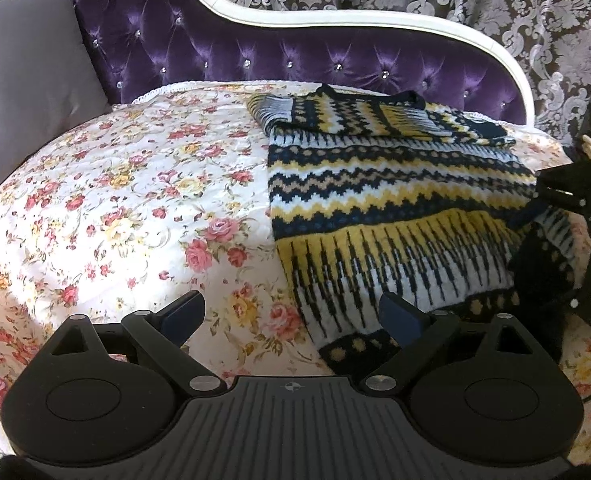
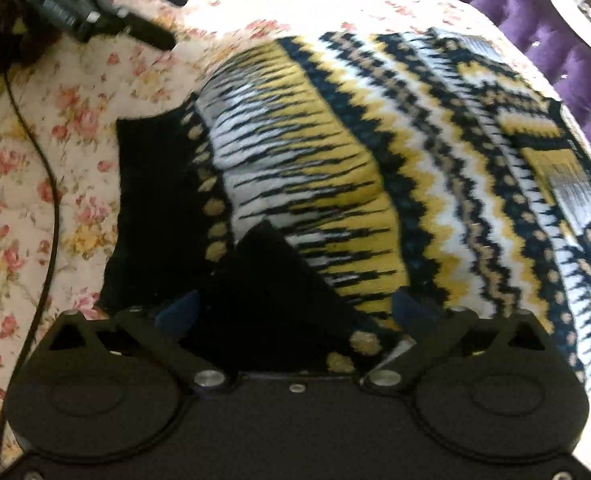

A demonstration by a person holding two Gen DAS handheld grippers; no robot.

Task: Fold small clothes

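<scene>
Left wrist view: left gripper (image 1: 291, 312) spread and empty, hovering near the sweater (image 1: 395, 200), which lies partly folded on the right of the quilt (image 1: 115, 200).

Right wrist view: right gripper (image 2: 295, 312) spread wide over the sweater's near black hem (image 2: 155, 200), pinching nothing, probably poised to grab it for folding.

The right gripper (image 2: 295, 312) stands spread wide over the knitted sweater's (image 2: 335, 152) black hem, which lies between its fingers, on the floral bedspread (image 2: 35, 160); the left gripper (image 2: 151, 12) hovers near the far-left corner.

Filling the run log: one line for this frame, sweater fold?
stage: mid-fold | sweater: top folded over, on floral bedspread | left gripper: open, empty | right gripper: open over black hem, not gripping
</scene>
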